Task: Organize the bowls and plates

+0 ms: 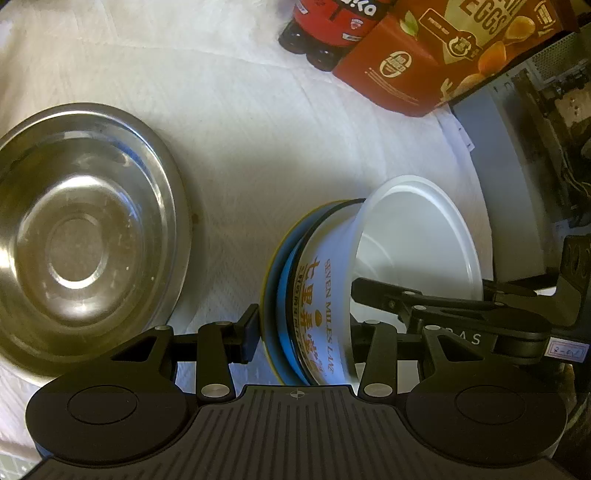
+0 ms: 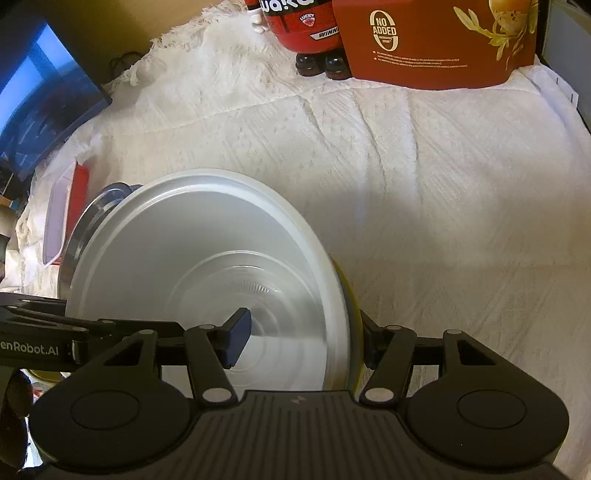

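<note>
A white plastic bowl [image 1: 406, 236] with orange "Seven Miles Lane" lettering sits nested in a blue and yellow-rimmed dish [image 1: 284, 280]. My left gripper [image 1: 303, 332] grips the near wall of this stack, one finger outside and one inside. My right gripper [image 2: 306, 336] grips the opposite rim of the same white bowl [image 2: 207, 258], one finger inside, one outside by the yellow edge [image 2: 352, 314]. A steel bowl [image 1: 81, 236] lies on the white cloth to the left; its rim also shows behind the white bowl in the right wrist view [image 2: 79, 225].
A red egg carton box [image 1: 436, 55] and a red bottle pack [image 1: 325, 26] stand at the back of the white cloth [image 2: 443, 184]. A clear container with a red lid [image 2: 62, 206] lies at the left. A grey machine [image 1: 517, 155] borders the right side.
</note>
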Action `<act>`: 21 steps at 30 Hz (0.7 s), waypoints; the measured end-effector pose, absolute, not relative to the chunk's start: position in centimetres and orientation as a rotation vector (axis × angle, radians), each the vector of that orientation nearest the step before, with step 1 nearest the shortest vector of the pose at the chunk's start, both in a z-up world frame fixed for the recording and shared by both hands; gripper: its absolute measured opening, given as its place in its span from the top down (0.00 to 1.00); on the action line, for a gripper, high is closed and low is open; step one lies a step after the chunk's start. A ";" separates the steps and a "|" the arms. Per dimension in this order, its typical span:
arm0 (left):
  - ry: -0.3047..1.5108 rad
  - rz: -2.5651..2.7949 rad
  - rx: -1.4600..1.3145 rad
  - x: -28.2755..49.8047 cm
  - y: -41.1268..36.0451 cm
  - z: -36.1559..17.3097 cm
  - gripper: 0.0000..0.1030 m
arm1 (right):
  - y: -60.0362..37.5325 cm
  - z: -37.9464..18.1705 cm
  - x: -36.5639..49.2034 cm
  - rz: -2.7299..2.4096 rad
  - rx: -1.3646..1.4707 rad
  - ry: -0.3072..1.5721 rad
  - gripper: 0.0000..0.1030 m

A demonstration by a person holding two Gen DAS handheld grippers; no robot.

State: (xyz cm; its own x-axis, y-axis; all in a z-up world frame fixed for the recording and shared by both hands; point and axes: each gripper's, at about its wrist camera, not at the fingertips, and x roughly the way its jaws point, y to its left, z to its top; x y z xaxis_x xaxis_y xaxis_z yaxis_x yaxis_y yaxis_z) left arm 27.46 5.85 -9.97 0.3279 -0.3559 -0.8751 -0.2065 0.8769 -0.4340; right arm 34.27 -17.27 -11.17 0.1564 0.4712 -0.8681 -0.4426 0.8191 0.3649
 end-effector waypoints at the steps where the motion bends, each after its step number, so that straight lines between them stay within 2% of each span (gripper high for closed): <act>1: 1.251 -0.103 -0.525 27.6 5.7 -10.0 0.56 | -17.3 -11.2 34.3 0.655 0.027 1.253 0.41; 21: 1.259 -0.119 -0.454 28.5 5.2 -10.1 0.55 | -18.2 -10.9 32.9 0.652 0.079 1.282 0.37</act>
State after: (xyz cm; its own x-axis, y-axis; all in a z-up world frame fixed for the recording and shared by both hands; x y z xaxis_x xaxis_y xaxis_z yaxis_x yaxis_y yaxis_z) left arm 28.54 5.19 -10.13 0.3135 -0.3315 -0.8898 -0.1594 0.9054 -0.3935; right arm 32.92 -18.19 -10.88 0.1326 0.4914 -0.8608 -0.4064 0.8191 0.4050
